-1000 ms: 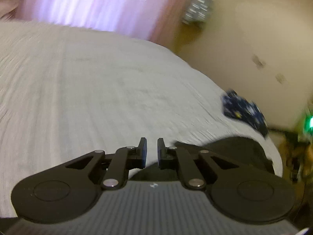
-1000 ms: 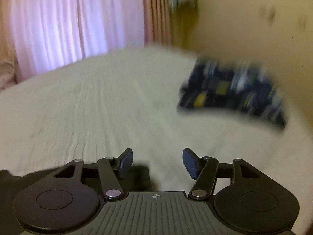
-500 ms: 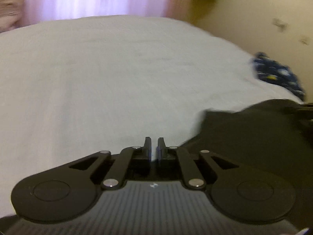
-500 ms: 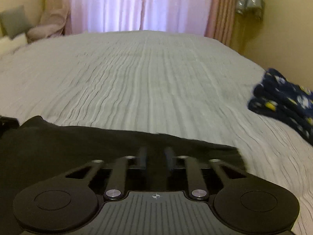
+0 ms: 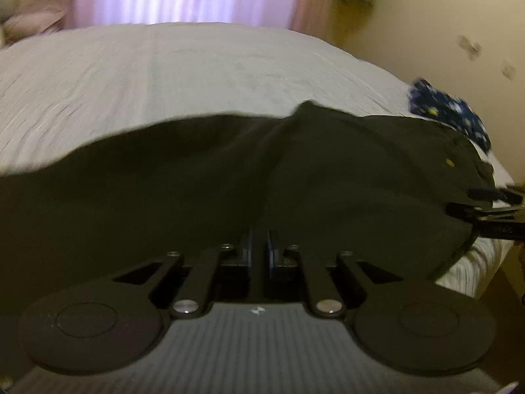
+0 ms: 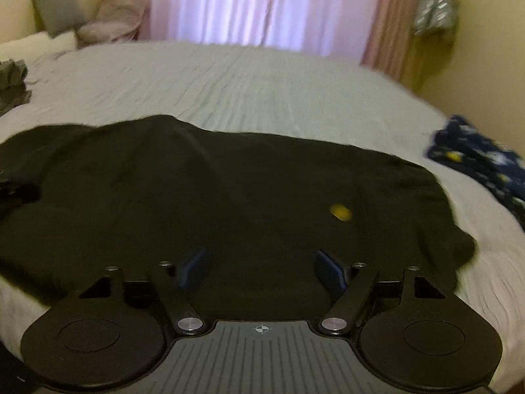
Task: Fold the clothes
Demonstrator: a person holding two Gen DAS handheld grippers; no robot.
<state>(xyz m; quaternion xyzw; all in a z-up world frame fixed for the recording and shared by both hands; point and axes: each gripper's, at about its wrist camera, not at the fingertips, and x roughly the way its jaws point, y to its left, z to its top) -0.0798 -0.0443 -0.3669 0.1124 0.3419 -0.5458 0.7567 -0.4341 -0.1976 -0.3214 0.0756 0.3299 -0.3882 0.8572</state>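
Note:
A black garment (image 6: 229,190) with a small yellow mark (image 6: 341,211) lies spread across the near part of the grey bed (image 6: 262,82). My right gripper (image 6: 261,262) hovers at its near edge with jaws opening wide; the cloth lies below them and the pads (image 6: 193,262) do not press on it. In the left wrist view the same black garment (image 5: 197,180) fills the foreground. My left gripper (image 5: 258,246) is shut on its near edge. The right gripper (image 5: 485,207) shows at the garment's right end.
A folded navy patterned garment (image 6: 475,164) lies on the bed's right side, near the wall. Pillows (image 6: 55,10) and a grey cloth (image 6: 13,75) sit at the far left. Pink curtains (image 6: 262,3) hang behind the bed. The bed edge drops off at the right (image 5: 475,262).
The black garment has come into both views and now lies over the near bed. The right gripper closed on it half a second ago and has opened. The left stays shut.

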